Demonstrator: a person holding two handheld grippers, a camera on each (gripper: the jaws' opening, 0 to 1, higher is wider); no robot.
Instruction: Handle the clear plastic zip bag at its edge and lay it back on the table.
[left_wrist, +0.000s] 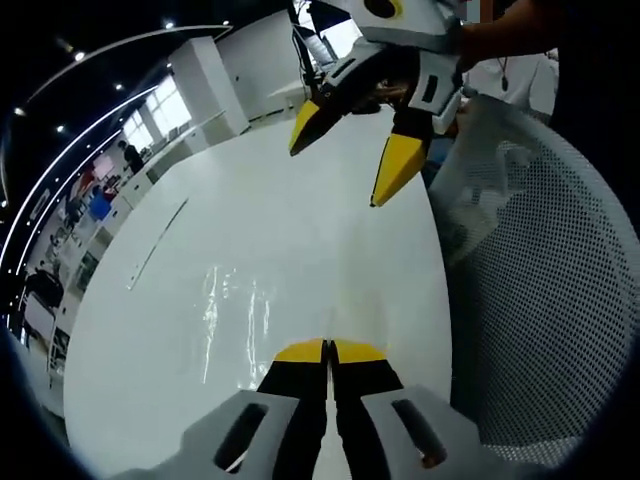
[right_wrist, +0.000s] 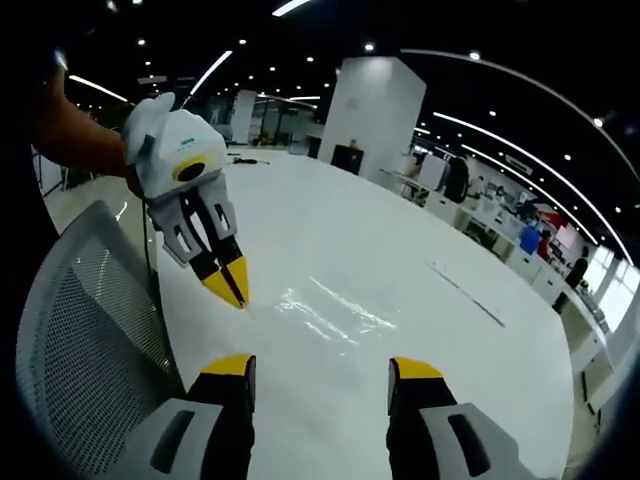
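Observation:
The clear zip bag (left_wrist: 240, 310) lies flat on the white table (left_wrist: 300, 210), visible mostly as glints. My left gripper (left_wrist: 328, 350) is shut, its yellow tips pressed together at the bag's near edge. In the right gripper view the bag (right_wrist: 330, 315) lies in front of the jaws, and the left gripper (right_wrist: 235, 290) comes down from the left with its closed tips on the bag's corner. My right gripper (right_wrist: 322, 368) stands open above the table with nothing between its jaws. It also hangs open over the far side of the table (left_wrist: 345, 165) in the left gripper view.
A grey mesh chair back (left_wrist: 540, 300) stands against the table's edge (right_wrist: 90, 320). A thin line (right_wrist: 465, 290) runs across the table top (right_wrist: 400, 250). A person's arm (right_wrist: 80, 130) holds the left gripper. Office desks and people are far behind.

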